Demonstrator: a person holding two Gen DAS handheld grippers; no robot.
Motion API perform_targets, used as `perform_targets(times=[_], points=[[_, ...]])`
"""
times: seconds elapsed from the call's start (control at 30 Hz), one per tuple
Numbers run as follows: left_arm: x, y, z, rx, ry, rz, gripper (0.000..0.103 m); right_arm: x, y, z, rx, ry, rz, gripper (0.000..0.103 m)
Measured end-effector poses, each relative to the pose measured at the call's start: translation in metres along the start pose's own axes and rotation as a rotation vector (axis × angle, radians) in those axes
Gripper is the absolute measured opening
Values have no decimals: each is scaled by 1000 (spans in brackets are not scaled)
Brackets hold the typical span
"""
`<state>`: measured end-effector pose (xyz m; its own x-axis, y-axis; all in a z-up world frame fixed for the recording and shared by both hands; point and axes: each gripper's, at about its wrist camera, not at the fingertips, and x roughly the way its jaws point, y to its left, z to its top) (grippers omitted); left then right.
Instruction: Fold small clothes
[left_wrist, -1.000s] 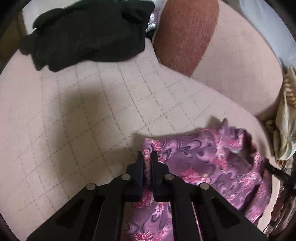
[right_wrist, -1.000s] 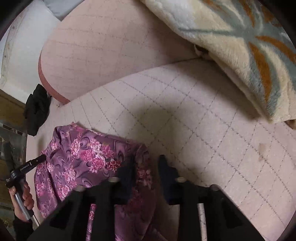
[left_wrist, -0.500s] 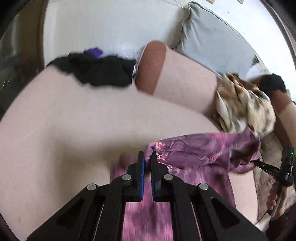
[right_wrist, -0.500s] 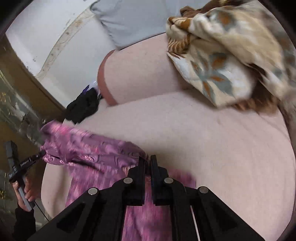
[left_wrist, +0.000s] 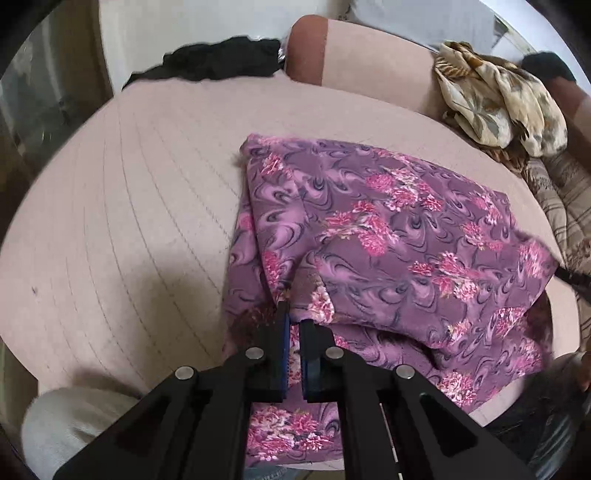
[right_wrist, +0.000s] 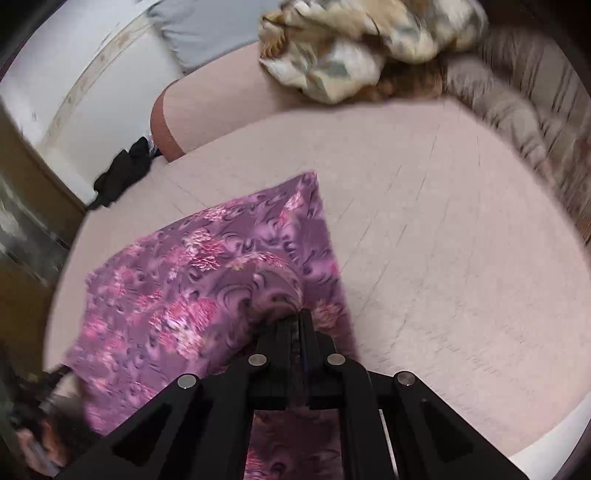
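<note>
My left claw (left_wrist: 291, 325) is clenched on one corner of the purple floral garment (left_wrist: 388, 229), and my right claw (right_wrist: 301, 325) is clenched on another, its fingers pressed tight with cloth bunched over their tips. The garment lies on the pink quilted bed (left_wrist: 129, 206), running ahead of both claws: to the right of my left claw, to the left of my right. Its long axis spans claw to claw, so neither is nearer. I judge the coming move turns on carrying the held edge straight forward toward the far edge.

Half a second ago the cloth hung lifted and stretched as a narrow band; now it is spread broad and lower over the bed. A second ago my right claw stood released beside the fabric.
</note>
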<state>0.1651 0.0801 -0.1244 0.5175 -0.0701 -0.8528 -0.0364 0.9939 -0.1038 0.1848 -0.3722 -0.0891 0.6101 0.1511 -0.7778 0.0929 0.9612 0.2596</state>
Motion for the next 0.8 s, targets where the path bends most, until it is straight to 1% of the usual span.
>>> perform_targets(times=[0.1,0.13,0.17,0.2,0.23,0.27,0.3,0.33,0.37,0.4,0.43,0.5,0.57,0.6,0.63,0.7,0.73,0.77,0.8], points=[[-3,5,1,-28,-14,-7,4,6,-9,-5,44,38,-27,4],[-5,7,0,-41,-14,1,5,3,-11,-7,57,30,-43,4],[-7,9,-1,-51,-4,12,5,2,-14,-7,71,24,-38,5],[-7,12,0,-66,12,17,8,0,-18,-7,95,24,-23,5],[-9,16,-3,-85,32,2,14,-2,-21,-7,112,25,-5,6],[-10,17,-6,-99,42,-17,18,-6,-24,-8,135,23,32,11],[-13,16,-8,-109,41,-34,29,-11,-27,-12,169,18,97,27],[-20,17,-12,-123,26,-56,40,-14,-29,-17,192,13,145,38],[-27,16,-15,-137,4,-73,45,-17,-28,-23,215,6,194,59],[-32,15,-18,-148,-15,-84,52,-21,-29,-29,238,-4,241,65],[-37,13,-20,-153,-27,-97,56,-23,-26,-36,252,-8,282,65],[-41,4,-21,-148,-33,-140,59,-20,-19,-45,253,21,348,65],[-33,-8,-16,-148,-5,-201,60,-11,-9,-45,232,50,355,65],[-27,-12,-13,-166,17,-227,60,-6,-4,-42,219,59,349,65],[-16,-16,-8,-202,45,-255,60,1,-1,-39,217,68,347,65],[2,-18,1,-269,83,-297,60,17,-1,-32,240,88,371,64],[13,-17,5,-297,93,-308,59,26,-2,-28,257,98,373,62],[21,-17,7,-309,94,-310,55,32,-4,-27,269,106,369,54],[27,-16,8,-315,91,-310,42,39,-5,-26,275,119,354,45]])
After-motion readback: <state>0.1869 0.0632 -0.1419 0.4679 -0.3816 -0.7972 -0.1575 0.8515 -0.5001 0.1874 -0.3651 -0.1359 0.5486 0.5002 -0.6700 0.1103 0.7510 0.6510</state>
